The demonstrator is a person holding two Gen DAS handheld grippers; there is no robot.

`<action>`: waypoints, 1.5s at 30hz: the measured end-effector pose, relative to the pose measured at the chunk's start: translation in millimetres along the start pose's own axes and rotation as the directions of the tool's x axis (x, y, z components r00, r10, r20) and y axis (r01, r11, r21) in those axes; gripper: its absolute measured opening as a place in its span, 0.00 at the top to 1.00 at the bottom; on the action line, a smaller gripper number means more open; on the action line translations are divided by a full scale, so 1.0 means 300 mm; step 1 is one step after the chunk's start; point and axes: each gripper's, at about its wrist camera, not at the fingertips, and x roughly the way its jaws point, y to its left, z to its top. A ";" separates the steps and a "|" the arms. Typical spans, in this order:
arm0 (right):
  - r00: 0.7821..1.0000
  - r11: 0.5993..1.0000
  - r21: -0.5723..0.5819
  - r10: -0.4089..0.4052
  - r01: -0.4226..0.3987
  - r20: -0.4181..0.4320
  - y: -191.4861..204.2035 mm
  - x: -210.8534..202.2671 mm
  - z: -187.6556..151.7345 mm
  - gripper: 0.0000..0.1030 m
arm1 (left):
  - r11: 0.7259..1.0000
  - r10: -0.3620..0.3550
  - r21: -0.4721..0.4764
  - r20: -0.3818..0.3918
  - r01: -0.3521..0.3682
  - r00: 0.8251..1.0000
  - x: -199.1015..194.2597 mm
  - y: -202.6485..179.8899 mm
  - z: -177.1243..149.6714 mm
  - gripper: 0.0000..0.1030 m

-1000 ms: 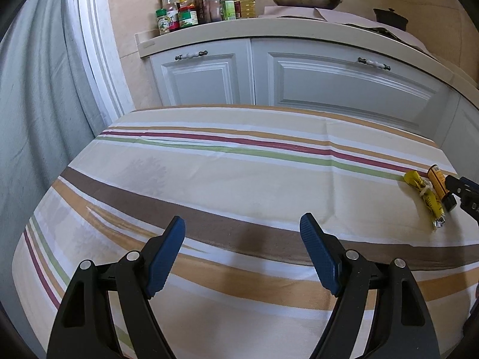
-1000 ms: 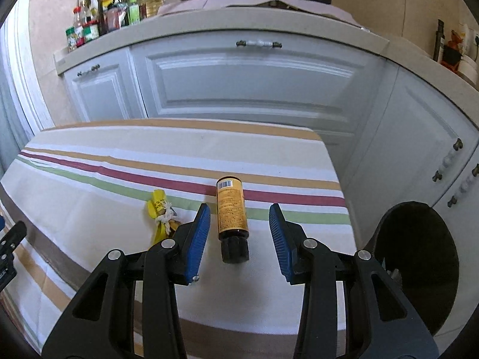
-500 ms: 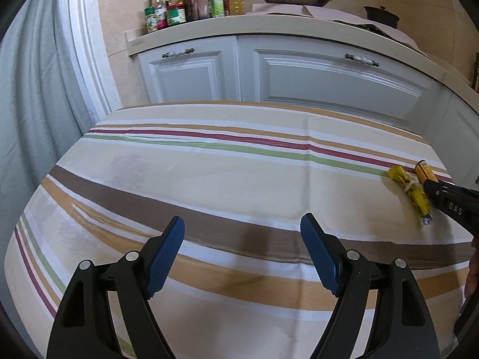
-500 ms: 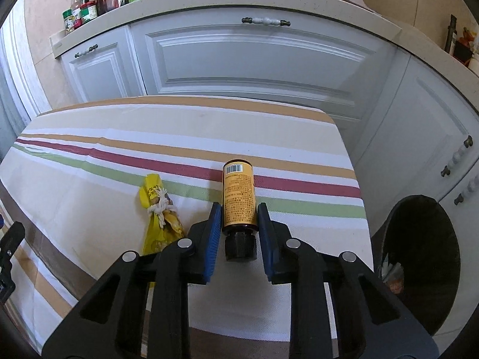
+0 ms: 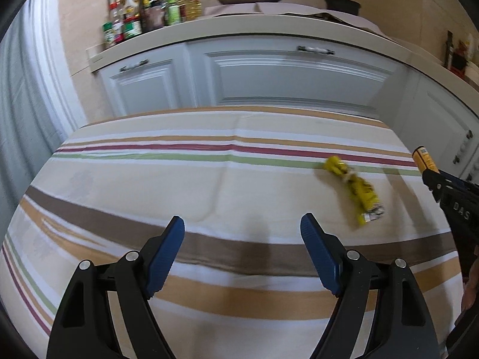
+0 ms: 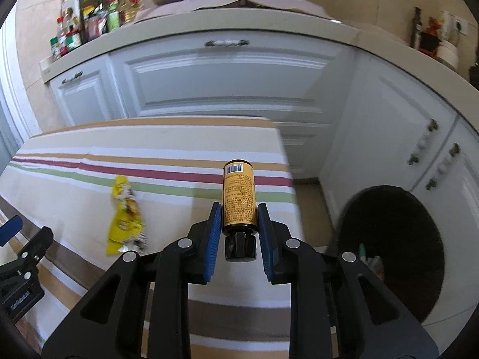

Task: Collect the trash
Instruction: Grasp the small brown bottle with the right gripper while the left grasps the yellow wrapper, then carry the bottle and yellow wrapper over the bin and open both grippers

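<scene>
— Amber plastic with a yellow label: is that what your right gripper [image 6: 239, 215] has hold of?

— Yes. Your right jaws have just been closing, and the two blue pads now press on the sides of the small bottle [image 6: 239, 199]. Its black cap points back toward your hand and its barcoded end points away from you. The bottle looks lifted off the striped tablecloth [image 6: 167, 146], near the cloth's right edge.

— And your left gripper [image 5: 242, 229]?

— Your left fingers stand wide apart with only cloth showing between them. Nothing touches either pad.

— Where is the rest of the trash?

— One piece lies on the cloth: a crumpled yellow wrapper [image 5: 354, 190]. From your left gripper it sits ahead and to the right, well apart from the fingertips. From your right gripper it lies to the left of the held bottle, flat on the cloth, with its torn end nearer you.

— Anything close to your right hand?

— A round black bin [image 6: 392, 251] stands on the floor to the right of and below the gripped bottle, beyond the table's edge, against the white cabinet doors [image 6: 227, 74]. A few bits lie inside it; you cannot tell what they are.

— Do the two grippers see each other?

— Your left view catches the right gripper at its far right edge, bottle tip poking out ahead of it.
</scene>
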 end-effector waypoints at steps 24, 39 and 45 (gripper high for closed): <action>0.994 0.983 0.147 -0.112 0.109 0.009 -0.426 -0.042 -0.145 0.77 | 0.991 -0.059 0.118 -0.058 0.065 0.997 0.141 -0.309 0.090 0.25; 0.995 0.981 0.167 -0.102 0.098 0.014 -0.443 -0.058 -0.165 0.77 | 0.988 -0.082 0.127 -0.087 0.093 0.993 0.152 -0.317 0.066 0.69; 0.994 0.979 0.179 -0.108 0.101 0.027 -0.451 -0.093 -0.168 0.77 | 0.985 -0.095 0.140 -0.065 0.104 0.993 0.111 -0.334 0.051 0.70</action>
